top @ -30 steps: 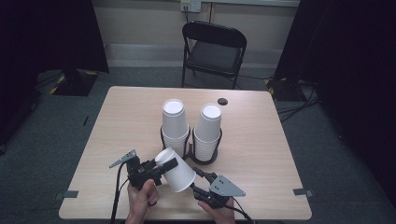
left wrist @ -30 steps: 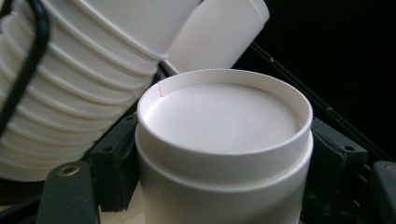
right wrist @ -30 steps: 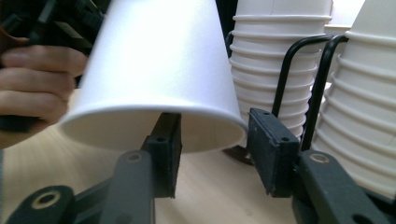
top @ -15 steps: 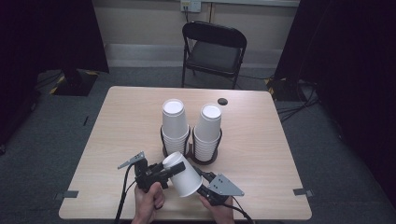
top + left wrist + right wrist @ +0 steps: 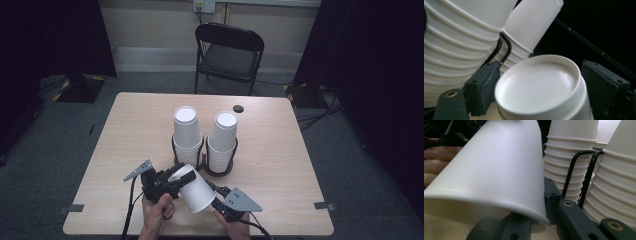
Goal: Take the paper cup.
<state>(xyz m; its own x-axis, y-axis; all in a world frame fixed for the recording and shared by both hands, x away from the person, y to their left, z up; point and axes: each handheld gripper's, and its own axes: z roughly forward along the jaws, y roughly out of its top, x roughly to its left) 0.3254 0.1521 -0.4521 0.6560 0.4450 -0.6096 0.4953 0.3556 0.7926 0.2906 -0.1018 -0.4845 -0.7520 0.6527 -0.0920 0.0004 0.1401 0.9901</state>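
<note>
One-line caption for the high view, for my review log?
Both grippers, left and right, hold one white paper cup tilted before two cup stacks in a wire holder.

Single white paper cup (image 5: 194,189), lying on its side above the table's (image 5: 280,165) near edge, base toward the left gripper (image 5: 172,179). Two upside-down stacks of white cups (image 5: 187,135) stand in a black wire holder (image 5: 220,170) at mid-table.

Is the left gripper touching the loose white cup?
Touching: in the left gripper view, both jaws of the left gripper press the base end of the cup.
</note>
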